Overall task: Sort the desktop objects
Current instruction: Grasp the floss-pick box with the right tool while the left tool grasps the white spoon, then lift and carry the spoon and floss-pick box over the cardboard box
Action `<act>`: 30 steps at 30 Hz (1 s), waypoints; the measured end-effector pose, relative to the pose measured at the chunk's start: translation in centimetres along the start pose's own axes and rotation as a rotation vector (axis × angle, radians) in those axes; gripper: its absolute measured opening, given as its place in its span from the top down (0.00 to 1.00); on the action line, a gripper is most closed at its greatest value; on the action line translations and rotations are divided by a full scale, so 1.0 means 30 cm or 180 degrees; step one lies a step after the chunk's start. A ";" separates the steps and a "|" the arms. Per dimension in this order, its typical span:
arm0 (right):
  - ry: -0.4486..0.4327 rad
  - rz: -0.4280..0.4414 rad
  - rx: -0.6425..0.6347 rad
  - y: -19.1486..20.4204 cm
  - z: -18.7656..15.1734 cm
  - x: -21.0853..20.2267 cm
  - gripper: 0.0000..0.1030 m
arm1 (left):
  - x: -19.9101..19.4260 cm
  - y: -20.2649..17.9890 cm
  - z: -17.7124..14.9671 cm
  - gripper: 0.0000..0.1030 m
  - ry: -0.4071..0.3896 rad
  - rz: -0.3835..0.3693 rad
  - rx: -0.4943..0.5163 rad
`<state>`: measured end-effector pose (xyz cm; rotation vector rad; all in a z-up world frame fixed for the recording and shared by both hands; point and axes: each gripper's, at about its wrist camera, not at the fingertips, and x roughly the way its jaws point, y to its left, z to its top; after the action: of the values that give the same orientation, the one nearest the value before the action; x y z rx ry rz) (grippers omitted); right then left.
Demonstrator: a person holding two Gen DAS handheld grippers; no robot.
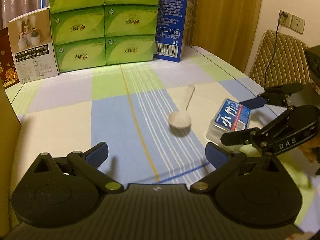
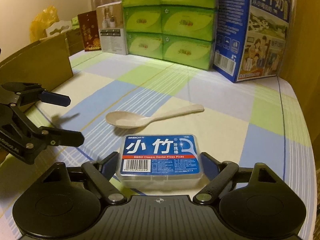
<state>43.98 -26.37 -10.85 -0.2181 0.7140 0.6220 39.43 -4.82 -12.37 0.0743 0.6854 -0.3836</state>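
Observation:
A clear plastic box of dental floss picks (image 2: pixel 160 157) with a blue label lies on the checked tablecloth between the fingers of my right gripper (image 2: pixel 160 165). The jaws are open on either side of the box, close to its ends. A cream plastic spoon (image 2: pixel 140 118) lies just beyond the box. In the left wrist view the spoon (image 1: pixel 181 113) lies ahead and to the right, the box (image 1: pixel 230 118) further right, with my right gripper (image 1: pixel 243 120) around it. My left gripper (image 1: pixel 157 154) is open and empty above the cloth.
A stack of green tissue packs (image 1: pixel 104 24), a blue milk carton (image 2: pixel 256 32) and a white product box (image 1: pixel 32 46) stand along the back. A brown cardboard box (image 2: pixel 38 64) is at the left. A padded chair (image 1: pixel 280 58) stands past the table's right edge.

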 end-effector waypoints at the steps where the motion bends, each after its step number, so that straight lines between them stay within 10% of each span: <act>1: -0.0028 -0.0039 0.0014 0.001 -0.001 -0.007 0.19 | 0.007 -0.001 0.007 0.02 -0.0007 -0.0003 0.0018; 10: -0.0103 -0.0433 0.0458 -0.066 -0.019 -0.052 0.19 | 0.099 -0.067 0.070 0.11 -0.0036 -0.0158 0.0349; 21: -0.0132 -0.0485 0.0564 -0.073 -0.038 -0.074 0.20 | 0.205 -0.123 0.108 0.57 0.0127 -0.0200 0.0646; 30: -0.0116 -0.0469 0.0679 -0.060 -0.046 -0.083 0.20 | 0.214 -0.124 0.109 0.73 0.0179 -0.0193 0.0543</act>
<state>42.84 -29.48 -10.23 -0.0612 0.7167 0.4049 44.58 -10.96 -13.68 0.2271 0.7107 -0.4992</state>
